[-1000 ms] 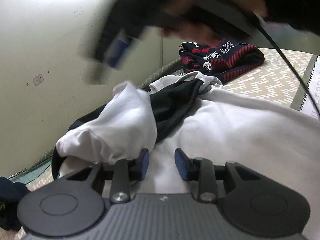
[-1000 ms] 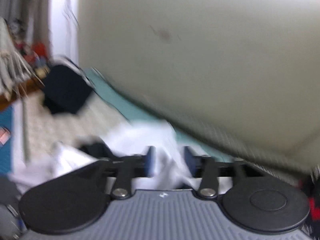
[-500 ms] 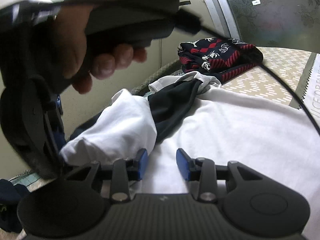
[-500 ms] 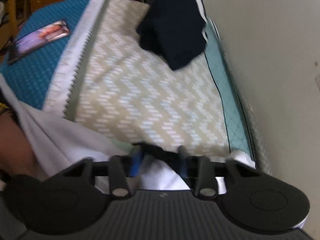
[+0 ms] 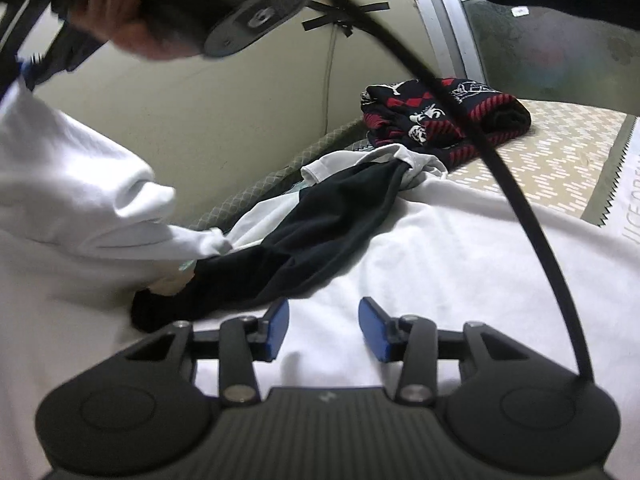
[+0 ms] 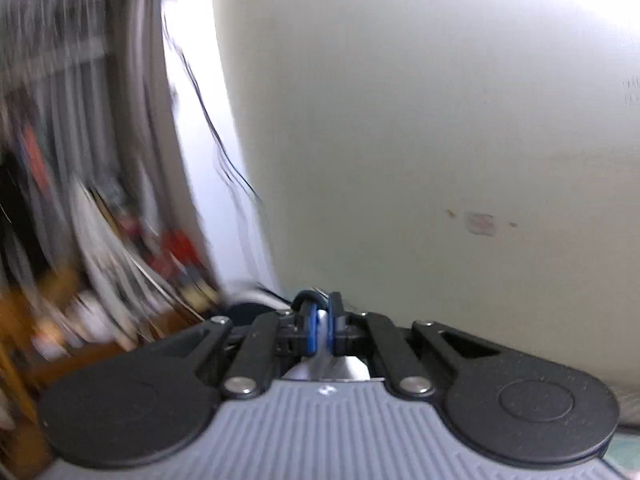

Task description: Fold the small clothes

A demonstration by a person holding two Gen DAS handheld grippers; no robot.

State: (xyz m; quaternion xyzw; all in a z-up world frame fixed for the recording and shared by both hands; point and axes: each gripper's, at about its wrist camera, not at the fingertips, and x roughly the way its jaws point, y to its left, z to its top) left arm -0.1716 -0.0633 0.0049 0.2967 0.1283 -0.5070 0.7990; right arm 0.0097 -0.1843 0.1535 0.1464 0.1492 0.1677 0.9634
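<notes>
A white garment (image 5: 460,264) lies spread over the bed. My left gripper (image 5: 325,326) hovers low over it; its jaws are opening and the blue pads (image 5: 276,326) press on nothing. One flap of the white garment (image 5: 68,176) is pulled up at the left of the left wrist view. In the right wrist view my right gripper (image 6: 320,326) is shut on a pinch of that white cloth (image 6: 321,316) and faces the wall. A crumpled black garment (image 5: 320,236) lies on the white one, just ahead of the left gripper.
A folded red-and-black patterned garment (image 5: 444,120) sits at the far end of the beige patterned bed cover (image 5: 560,160). A hand (image 5: 132,20) holding the right tool and its black cable (image 5: 520,208) cross the view. The pale wall (image 6: 440,120) is close; blurred furniture (image 6: 80,240) stands left.
The right gripper shut on the white cloth and lifted it up and to the left, uncovering more of the black garment. The left gripper's jaws widened; it stayed in place.
</notes>
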